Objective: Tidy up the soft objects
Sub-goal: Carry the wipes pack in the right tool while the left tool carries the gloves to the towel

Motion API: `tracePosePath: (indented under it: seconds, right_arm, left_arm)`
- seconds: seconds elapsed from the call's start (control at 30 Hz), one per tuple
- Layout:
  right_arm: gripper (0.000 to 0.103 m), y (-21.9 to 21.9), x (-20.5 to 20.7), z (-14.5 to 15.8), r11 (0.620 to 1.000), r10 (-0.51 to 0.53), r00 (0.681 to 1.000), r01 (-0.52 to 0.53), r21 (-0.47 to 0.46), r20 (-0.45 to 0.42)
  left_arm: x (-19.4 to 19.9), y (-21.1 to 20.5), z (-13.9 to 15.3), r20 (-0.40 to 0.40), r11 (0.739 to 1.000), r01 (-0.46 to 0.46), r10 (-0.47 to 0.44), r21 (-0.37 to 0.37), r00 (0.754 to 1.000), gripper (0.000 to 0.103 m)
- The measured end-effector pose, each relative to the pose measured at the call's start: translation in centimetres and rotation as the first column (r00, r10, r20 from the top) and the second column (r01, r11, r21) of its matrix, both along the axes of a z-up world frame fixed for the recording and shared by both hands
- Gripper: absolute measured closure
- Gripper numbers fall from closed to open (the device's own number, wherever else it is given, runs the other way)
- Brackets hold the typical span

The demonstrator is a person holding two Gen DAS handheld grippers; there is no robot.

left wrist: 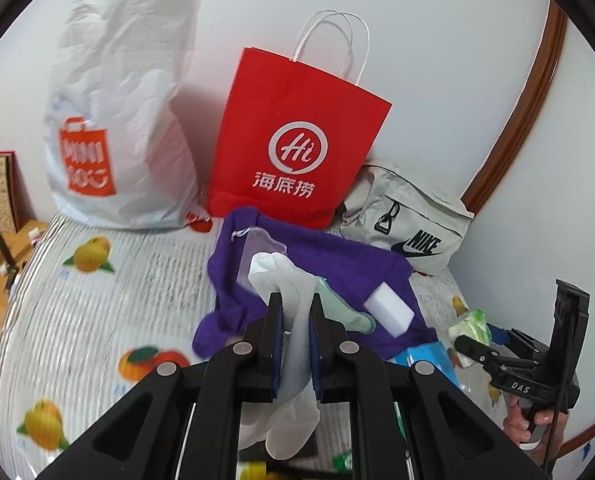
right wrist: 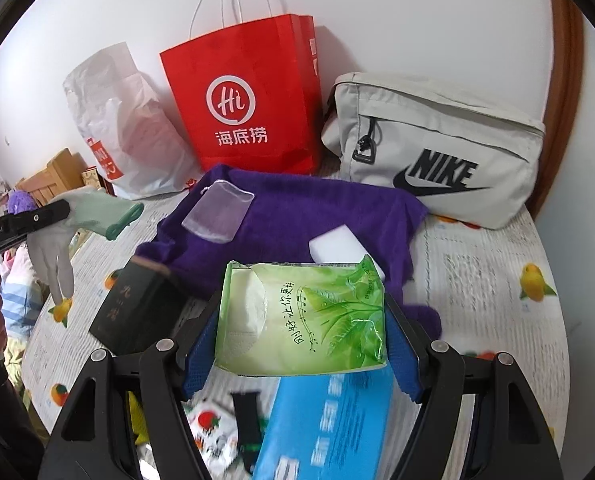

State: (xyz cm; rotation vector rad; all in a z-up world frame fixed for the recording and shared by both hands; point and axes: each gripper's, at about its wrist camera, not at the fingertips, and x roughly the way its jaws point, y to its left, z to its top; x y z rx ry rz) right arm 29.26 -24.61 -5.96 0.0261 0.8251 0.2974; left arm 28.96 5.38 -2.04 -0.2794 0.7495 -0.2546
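Observation:
My left gripper (left wrist: pixel 296 300) is shut on a white glove (left wrist: pixel 293 284) with a pale green cuff and holds it above the table; the right wrist view shows the glove (right wrist: pixel 93 208) hanging at far left. My right gripper (right wrist: pixel 301 320) is shut on a green tissue pack (right wrist: pixel 301 320) and holds it above the table; the left wrist view shows the pack (left wrist: pixel 471 326) at right. A purple towel (right wrist: pixel 297 216) lies spread on the table, with a white sponge block (right wrist: pixel 337 250) and a clear small pouch (right wrist: pixel 217 210) on it.
A red paper bag (right wrist: pixel 249 96), a white plastic bag (right wrist: pixel 129 128) and a grey Nike bag (right wrist: pixel 429 140) stand along the wall. A black box (right wrist: pixel 137 308), a blue pack (right wrist: pixel 329 428) and small items lie on the fruit-print tablecloth (right wrist: pixel 497 280).

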Motion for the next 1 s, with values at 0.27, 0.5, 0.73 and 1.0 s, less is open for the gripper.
tracePosePath:
  seconds: [0.27, 0.5, 0.73, 1.0]
  right_arm:
    - [0.030, 0.8, 5.3, -2.0, 1.000, -0.003, 0.999, 0.002, -0.020, -0.052]
    - [0.030, 2.6, 8.8, -3.6, 0.998, 0.025, 0.996, -0.030, -0.064, -0.085]
    - [0.030, 1.5, 12.8, -4.5, 0.995, -0.021, 0.994, 0.011, -0.095, -0.109]
    - [0.030, 0.1, 17.1, -6.3, 0.999, -0.033, 0.982, 0.027, -0.036, -0.184]
  left_arm:
    - [5.4, -1.0, -1.5, -0.029, 1.000, 0.025, -0.024, 0.009, 0.999, 0.092]
    - [9.0, -1.3, -3.3, -0.071, 0.999, 0.039, -0.039, 0.000, 0.997, 0.092]
    - [11.2, -1.8, -4.8, -0.106, 0.998, 0.058, -0.058, -0.003, 0.993, 0.092]
    - [14.2, -2.9, -6.0, -0.121, 0.997, 0.073, -0.072, -0.002, 0.990, 0.092]
